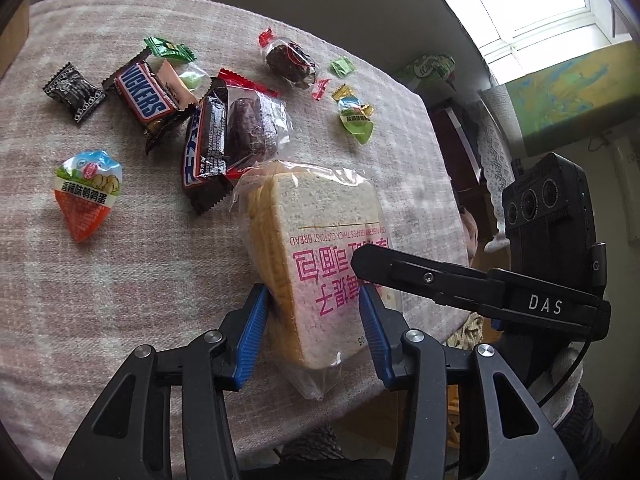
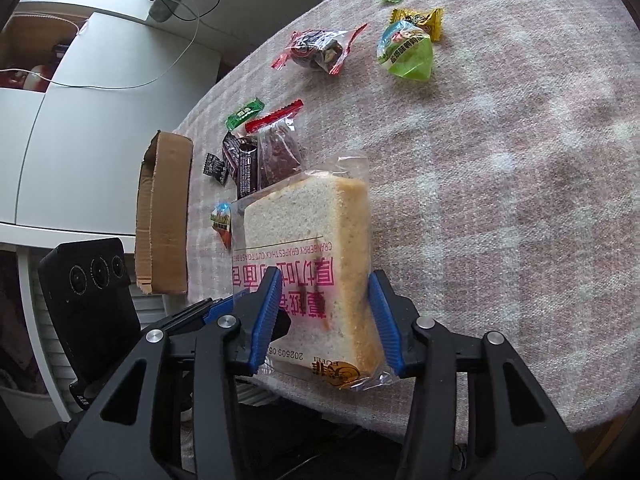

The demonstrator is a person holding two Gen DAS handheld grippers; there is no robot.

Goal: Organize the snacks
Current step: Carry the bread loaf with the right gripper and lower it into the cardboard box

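A clear bag of thick white toast bread (image 1: 328,248) (image 2: 304,232) with pink print stands on edge at the near rim of the table. My left gripper (image 1: 314,332) has its blue pads pressed on both flat sides of the bag's near end. My right gripper (image 2: 324,316) clamps the same bag from the other side, pads against crust and face. One black finger (image 1: 420,278) of the right gripper crosses the bag in the left wrist view. Loose snacks lie beyond: a Snickers bar (image 1: 144,96), a second chocolate bar (image 1: 204,148) and a wrapped brownie (image 1: 256,128).
A pink-grey woven cloth (image 2: 500,200) covers the round table. An open cardboard box (image 2: 160,216) sits at its left edge. Scattered about are an orange cone-shaped pack (image 1: 88,192), a green one (image 2: 408,56), a black candy (image 1: 74,90), a dark cake (image 1: 290,62) and small sweets.
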